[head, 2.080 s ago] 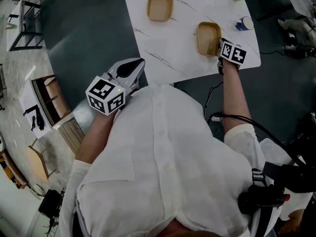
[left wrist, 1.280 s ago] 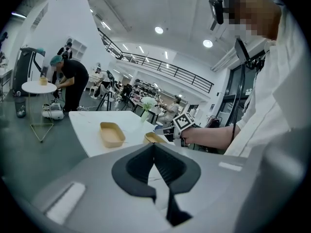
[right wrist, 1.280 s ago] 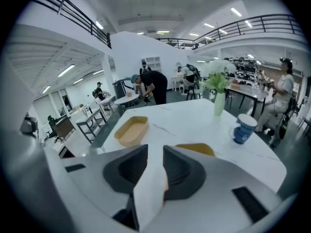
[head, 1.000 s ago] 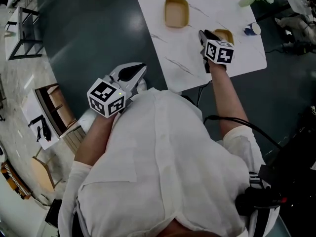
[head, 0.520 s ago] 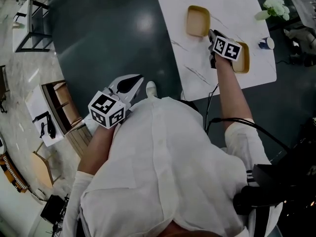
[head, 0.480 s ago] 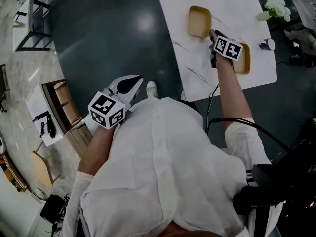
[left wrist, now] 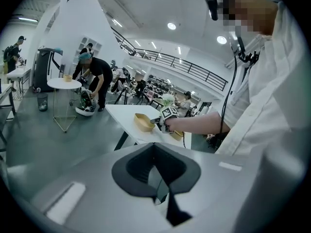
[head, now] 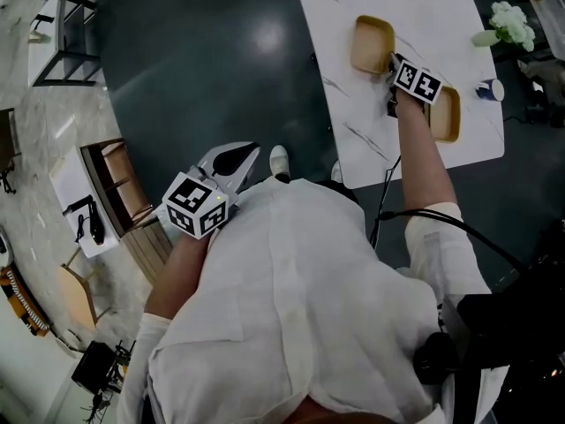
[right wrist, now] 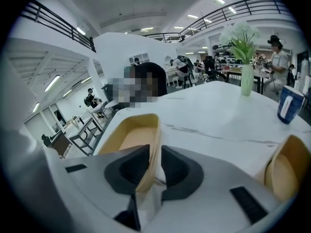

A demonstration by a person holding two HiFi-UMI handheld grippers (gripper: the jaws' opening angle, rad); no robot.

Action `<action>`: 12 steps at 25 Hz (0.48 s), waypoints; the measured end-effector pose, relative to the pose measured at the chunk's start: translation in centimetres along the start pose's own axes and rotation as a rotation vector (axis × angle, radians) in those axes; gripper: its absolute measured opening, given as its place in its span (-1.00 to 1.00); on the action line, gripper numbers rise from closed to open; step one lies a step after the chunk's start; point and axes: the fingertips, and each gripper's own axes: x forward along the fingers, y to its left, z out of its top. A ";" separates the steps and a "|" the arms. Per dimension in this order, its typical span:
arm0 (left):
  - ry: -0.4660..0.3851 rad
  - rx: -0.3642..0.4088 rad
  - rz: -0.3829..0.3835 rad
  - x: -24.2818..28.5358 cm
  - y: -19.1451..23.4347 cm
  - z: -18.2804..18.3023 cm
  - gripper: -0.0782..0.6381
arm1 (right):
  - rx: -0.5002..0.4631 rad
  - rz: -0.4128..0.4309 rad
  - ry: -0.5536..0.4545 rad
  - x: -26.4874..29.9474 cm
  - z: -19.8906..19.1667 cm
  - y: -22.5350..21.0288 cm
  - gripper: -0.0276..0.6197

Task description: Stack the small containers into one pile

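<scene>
Head view first: your right gripper (head: 392,61) has left the near container (head: 446,113), which sits by the near edge of the table (head: 424,7). It has crossed to the far container (head: 371,42), further in toward the middle. That changes the pick. I judge the far one is now meant to be lifted and set into the near one. Your left gripper (head: 234,157) hangs off the table, by your side.

Left gripper view: its jaws are together with nothing between them. The far container (left wrist: 142,122) shows in the distance with your right gripper at it.

Right gripper view: the jaws are clamped on the far container's (right wrist: 133,135) side wall, one pad inside and one outside. Both containers are empty. A cup (right wrist: 289,103) stands well apart, toward the right edge.
</scene>
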 end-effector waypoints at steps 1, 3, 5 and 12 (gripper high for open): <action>0.002 -0.001 0.000 0.0 0.1 0.0 -0.76 | 0.006 0.002 0.001 0.1 -0.1 -0.1 -0.71; 0.005 -0.001 -0.001 0.0 0.2 0.0 -0.76 | 0.017 0.006 0.002 0.1 -0.2 -0.1 -0.79; 0.003 0.001 -0.003 0.0 0.2 0.0 -0.76 | 0.023 0.007 0.000 0.0 -0.3 0.0 -0.81; -0.007 0.021 -0.039 0.6 -0.6 0.7 -0.76 | 0.022 0.041 0.009 -1.9 -0.8 1.1 -0.86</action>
